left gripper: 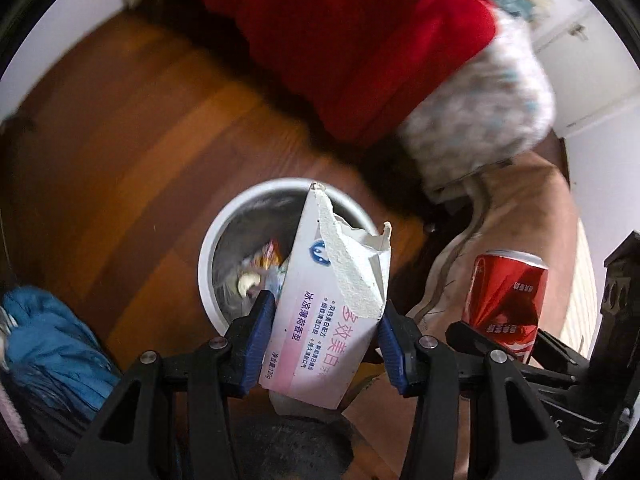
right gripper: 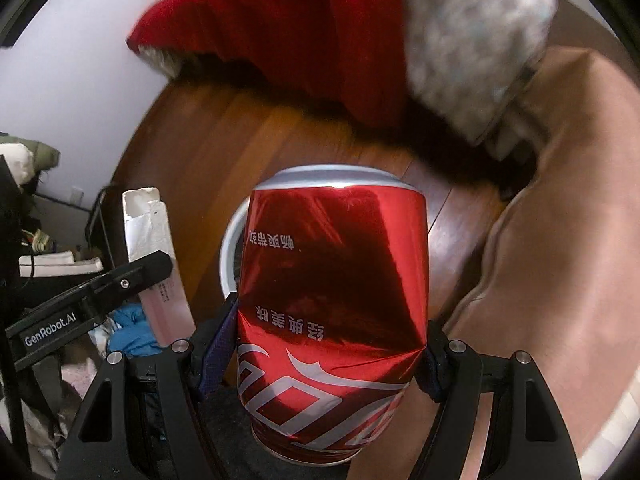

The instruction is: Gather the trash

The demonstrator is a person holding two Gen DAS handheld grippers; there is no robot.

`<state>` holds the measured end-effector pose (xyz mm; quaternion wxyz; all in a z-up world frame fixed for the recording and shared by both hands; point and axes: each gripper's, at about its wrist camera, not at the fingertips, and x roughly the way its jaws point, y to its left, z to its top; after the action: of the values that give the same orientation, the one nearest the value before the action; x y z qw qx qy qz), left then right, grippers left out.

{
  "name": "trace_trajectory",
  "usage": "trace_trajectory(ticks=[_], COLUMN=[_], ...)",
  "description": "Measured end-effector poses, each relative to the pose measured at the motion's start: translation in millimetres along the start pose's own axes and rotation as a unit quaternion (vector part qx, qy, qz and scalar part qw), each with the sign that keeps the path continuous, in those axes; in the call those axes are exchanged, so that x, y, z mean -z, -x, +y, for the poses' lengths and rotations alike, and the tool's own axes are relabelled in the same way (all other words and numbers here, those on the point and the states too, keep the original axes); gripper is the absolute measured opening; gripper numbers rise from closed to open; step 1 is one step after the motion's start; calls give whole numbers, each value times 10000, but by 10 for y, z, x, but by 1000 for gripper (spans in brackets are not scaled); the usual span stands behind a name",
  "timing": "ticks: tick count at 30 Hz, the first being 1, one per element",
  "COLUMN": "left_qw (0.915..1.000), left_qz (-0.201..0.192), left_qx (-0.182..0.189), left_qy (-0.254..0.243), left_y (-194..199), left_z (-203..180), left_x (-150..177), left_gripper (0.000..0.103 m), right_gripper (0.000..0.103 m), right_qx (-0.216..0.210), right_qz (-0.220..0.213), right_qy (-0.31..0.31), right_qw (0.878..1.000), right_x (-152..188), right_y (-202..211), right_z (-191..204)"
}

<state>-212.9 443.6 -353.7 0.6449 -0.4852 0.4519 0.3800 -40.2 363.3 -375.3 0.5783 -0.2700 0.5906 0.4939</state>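
My left gripper (left gripper: 326,316) is shut on a torn white and pink toothpaste box (left gripper: 332,312) and holds it above the white round trash bin (left gripper: 208,248) on the wooden floor. The bin holds wrappers and other trash. My right gripper (right gripper: 330,320) is shut on a dented red cola can (right gripper: 332,304), upside down, above the same bin (right gripper: 230,240), whose rim shows behind the can. The can also shows at the right of the left wrist view (left gripper: 506,300). The box also shows at the left of the right wrist view (right gripper: 154,248).
A red blanket (left gripper: 360,40) and a patterned pillow (left gripper: 480,120) lie beyond the bin. A tan cushion (right gripper: 560,240) is to the right. Blue cloth (left gripper: 48,344) lies at the lower left. Wooden floor (left gripper: 120,140) surrounds the bin.
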Motion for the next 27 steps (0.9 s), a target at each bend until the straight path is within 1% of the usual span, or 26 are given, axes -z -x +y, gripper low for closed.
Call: trace_trajectory(ticks=[2,3,5,6,7,8,9,10,11,14,18,24,27], left_qw=[9999,9996,9992,9990,9987,9986,9983,9982,9980,9975,9950,9916,9910], left_qz=[127,193,256,259,243,228,198,190,189,49,-254,-494,-553], left_qx=[-5,-80,-163,-176,-185,-216,-278,-283,-306,-510,-918,-1191,-1220], left_qy=[104,177,273,328,402,430,467,490,515,485,313,66,-33], left_y=[-124,-215,-289,-309,-316,-309,-295,-267,-214,-121,60,307,398], left_z=[31,75,138,167,205,233,254,315,375,413,366,247,167], left_x=[-69,-111,-166,-176,-187,-182,-177,-165,-119,-52,95,417,540], left_gripper=[49,50,53,67,79,98,102,102,102,102,102,102,102], right_gripper=[76,76,76,76,77,77,80,96,103,103,103,103,103], right_qx=[-38,-22,-32,-41,-53,-130,-159,-113,-86,-75,28,485,699], right_qz=[240,339,443,532,575,678,739,816,828,814,692,391,273], right_qy=[-13,-14,30,46,34,38,52,80,104,157,226,484,586], right_qw=[9997,9994,9990,9986,9983,9976,9971,9966,9965,9965,9973,9969,9955], right_x=[-96,-160,-215,-249,-246,-288,-282,-312,-325,-302,-244,87,243], right_y=[-306,-421,-595,-700,-727,-827,-834,-900,-931,-909,-784,-327,-124], right_z=[14,14,35,44,29,51,13,37,47,86,95,113,116])
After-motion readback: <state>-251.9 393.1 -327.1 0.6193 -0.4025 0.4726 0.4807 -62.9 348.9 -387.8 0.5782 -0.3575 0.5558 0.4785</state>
